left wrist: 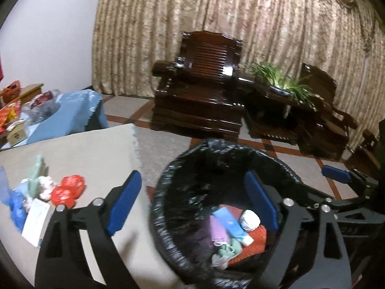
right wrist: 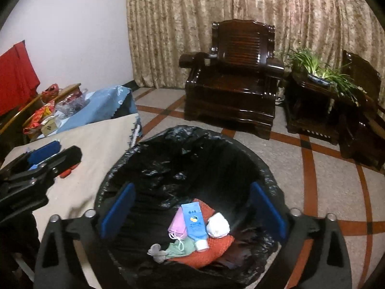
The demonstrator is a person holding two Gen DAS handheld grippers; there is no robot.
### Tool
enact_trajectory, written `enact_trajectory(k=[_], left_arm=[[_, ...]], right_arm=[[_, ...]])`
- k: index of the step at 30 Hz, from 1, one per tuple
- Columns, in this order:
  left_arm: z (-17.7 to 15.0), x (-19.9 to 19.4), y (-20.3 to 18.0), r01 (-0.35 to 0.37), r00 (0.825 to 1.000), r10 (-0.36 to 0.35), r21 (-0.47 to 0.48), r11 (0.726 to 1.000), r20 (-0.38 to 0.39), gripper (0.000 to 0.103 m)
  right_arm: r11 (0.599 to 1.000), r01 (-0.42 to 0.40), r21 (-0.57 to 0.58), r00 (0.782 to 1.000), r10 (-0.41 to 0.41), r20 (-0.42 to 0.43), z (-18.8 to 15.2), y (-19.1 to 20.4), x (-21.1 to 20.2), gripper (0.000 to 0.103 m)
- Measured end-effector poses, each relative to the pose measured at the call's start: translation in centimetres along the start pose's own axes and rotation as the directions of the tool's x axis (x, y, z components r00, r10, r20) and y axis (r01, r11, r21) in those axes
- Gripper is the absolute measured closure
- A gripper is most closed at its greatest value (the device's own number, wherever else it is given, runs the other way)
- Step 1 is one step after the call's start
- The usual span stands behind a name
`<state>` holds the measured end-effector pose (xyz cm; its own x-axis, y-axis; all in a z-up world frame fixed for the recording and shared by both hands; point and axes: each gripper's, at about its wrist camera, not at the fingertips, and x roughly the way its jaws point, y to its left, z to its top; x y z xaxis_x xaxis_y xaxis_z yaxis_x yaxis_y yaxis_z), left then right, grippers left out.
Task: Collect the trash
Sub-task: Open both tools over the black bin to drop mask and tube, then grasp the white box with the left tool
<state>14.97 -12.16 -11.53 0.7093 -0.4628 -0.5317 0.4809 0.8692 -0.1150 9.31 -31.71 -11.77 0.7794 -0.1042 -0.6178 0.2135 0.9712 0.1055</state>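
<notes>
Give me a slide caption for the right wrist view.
Open right gripper above the black-lined round trash bin, which holds a blue plastic tube and a white paper wad.

Below my jaws a beige-covered table (left wrist: 79, 149) carries a small heap of litter near its left edge: red crumpled wrappers (left wrist: 68, 191), a white paper slip (left wrist: 36, 219), blue plastic (left wrist: 16, 207) and pale green scraps (left wrist: 36, 175). Beside it the tiled floor (right wrist: 324, 192) bears the black-lined bin (right wrist: 149, 151).
</notes>
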Motion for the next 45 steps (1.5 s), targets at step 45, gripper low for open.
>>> enact_trajectory(k=[45], left_arm=[[-9.8, -5.2, 25.1, -0.457, 0.887, 0.422, -0.212, 0.864, -0.188, 0.021]], right_arm=[[0.902, -0.351, -0.250, 0.935, 0.324, -0.141, -1.7, 25.2, 10.5, 0.006]])
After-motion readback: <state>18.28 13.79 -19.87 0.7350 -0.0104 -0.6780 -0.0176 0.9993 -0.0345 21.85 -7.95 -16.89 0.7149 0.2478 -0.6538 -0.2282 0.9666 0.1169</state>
